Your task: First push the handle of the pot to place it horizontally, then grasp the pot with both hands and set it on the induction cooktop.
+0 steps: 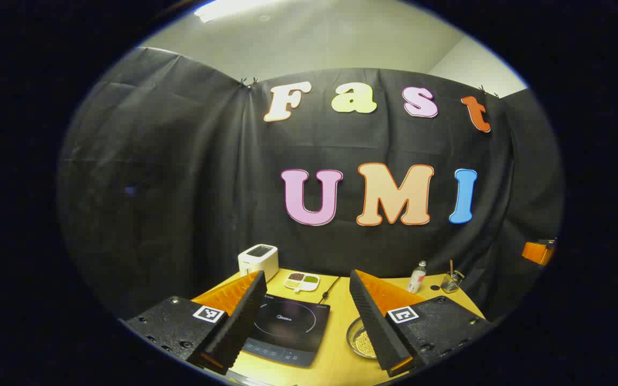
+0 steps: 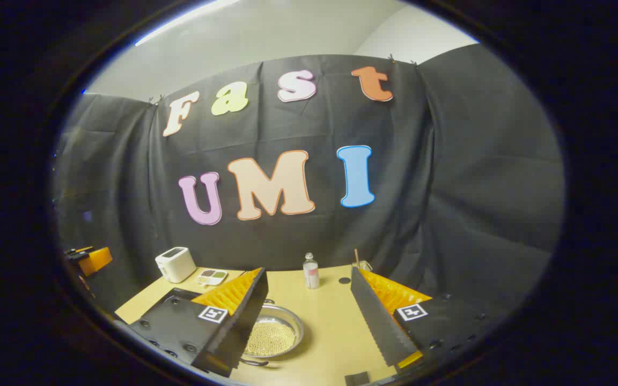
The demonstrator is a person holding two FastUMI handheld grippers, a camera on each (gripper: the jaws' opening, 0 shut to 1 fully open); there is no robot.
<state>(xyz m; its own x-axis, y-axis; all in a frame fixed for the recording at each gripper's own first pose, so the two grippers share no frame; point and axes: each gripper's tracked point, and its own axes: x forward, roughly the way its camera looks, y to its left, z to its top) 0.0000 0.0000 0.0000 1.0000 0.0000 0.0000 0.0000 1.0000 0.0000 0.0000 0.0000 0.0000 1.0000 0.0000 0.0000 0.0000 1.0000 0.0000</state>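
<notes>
In the right gripper view a shallow metal pot (image 2: pixel 272 335) full of small pale beads sits on the yellow table, partly behind my left finger (image 2: pixel 234 316); a thin handle (image 2: pixel 255 363) shows at its near rim. My right gripper (image 2: pixel 309 271) hangs open above the table with nothing between its fingers. In the left gripper view the black induction cooktop (image 1: pixel 287 327) lies between the fingers of my open left gripper (image 1: pixel 307 274), and the pot (image 1: pixel 360 340) sits just right of it, half hidden by my right finger (image 1: pixel 376 316).
At the back of the table (image 1: pixel 336 354) stand a white toaster (image 1: pixel 258 260), a divided dish (image 1: pixel 302 281), a small bottle (image 1: pixel 418 276) and a glass jar (image 1: pixel 451 281). The cooktop's cord (image 1: pixel 330 289) runs back toward the cloth wall. The other gripper (image 1: pixel 538 251) shows far right.
</notes>
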